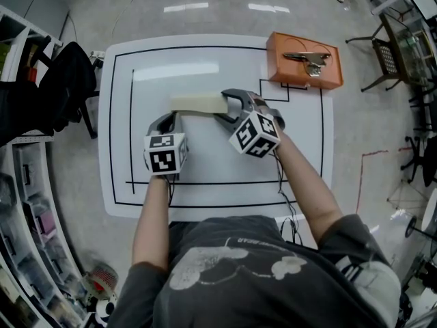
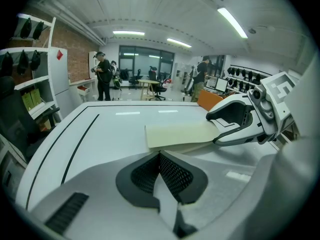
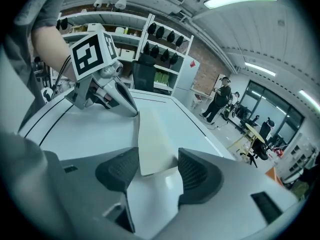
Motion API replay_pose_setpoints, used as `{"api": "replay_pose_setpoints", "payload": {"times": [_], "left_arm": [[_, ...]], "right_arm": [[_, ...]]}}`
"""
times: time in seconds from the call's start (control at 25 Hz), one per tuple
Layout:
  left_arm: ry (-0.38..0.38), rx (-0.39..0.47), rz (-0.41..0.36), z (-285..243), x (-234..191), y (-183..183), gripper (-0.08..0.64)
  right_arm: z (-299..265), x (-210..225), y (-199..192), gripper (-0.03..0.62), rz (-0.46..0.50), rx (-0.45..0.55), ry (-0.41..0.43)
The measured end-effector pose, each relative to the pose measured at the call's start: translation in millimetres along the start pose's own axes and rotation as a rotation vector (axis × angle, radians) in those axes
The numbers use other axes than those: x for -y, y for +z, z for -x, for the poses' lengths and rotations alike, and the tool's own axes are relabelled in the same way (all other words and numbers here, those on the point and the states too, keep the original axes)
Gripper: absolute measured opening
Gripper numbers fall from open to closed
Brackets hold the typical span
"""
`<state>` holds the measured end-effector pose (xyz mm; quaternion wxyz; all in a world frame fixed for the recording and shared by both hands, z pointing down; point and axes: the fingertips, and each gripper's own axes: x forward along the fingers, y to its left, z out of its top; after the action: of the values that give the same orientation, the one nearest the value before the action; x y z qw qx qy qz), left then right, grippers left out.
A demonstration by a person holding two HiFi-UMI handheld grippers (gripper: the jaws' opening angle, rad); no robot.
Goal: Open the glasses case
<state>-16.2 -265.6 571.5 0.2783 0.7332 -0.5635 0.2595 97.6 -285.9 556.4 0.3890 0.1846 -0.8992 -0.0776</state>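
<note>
A cream, closed glasses case [image 1: 196, 103] lies flat near the middle of the white table [image 1: 205, 162]. My right gripper [image 1: 229, 105] has its jaws either side of the case's right end. In the right gripper view the case [image 3: 152, 139] fills the gap in the right gripper [image 3: 158, 168], and both pads touch its sides. My left gripper [image 1: 171, 119] sits just in front of the case's left end. In the left gripper view the left gripper [image 2: 160, 156] has its pads together, nothing between them, and the case [image 2: 180, 134] lies just beyond the tips.
An orange box [image 1: 304, 74] with a metal tool on top stands at the table's back right corner. Black lines mark the tabletop. Shelves [image 1: 27, 217] run along the left, a chair [image 1: 389, 53] stands at the right, and people stand far back in the room.
</note>
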Motion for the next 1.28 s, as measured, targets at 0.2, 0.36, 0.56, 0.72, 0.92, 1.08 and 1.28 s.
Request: {"api": "replay_pose_setpoints", "payload": {"times": [0.2,0.36,0.56,0.72,0.92,1.08,1.28], "left_arm": [[0.001,-0.003,-0.001,1,0,-1,0.002],[0.004,-0.005,-0.004,0,-1,-1,0.002],[0.004,-0.005,-0.004,0,-1,-1,0.002],[0.008,-0.006,-0.007,0,-1,-2,0.002],[0.007,-0.002,-0.005,-1,0,-2,0.002],[0.01,-0.003,-0.005,-1,-1,-2,0.002],[0.009,0.002,-0.001,1,0,1,0.002]], "right_arm": [[6,3,7,0.216,-0.028,0.031,-0.003],[10,6,15,0.142,-0.057,0.061,-0.004],[11,16,23,0.083,-0.068,0.08,-0.026],[9,31,25,0.067,-0.087,0.095,-0.057],[4,49,27,0.064,-0.105,0.102,-0.086],[-1,59,27,0.066,-0.134,0.108,-0.102],[-8,70,26,0.071,-0.152,0.11,-0.116]]}}
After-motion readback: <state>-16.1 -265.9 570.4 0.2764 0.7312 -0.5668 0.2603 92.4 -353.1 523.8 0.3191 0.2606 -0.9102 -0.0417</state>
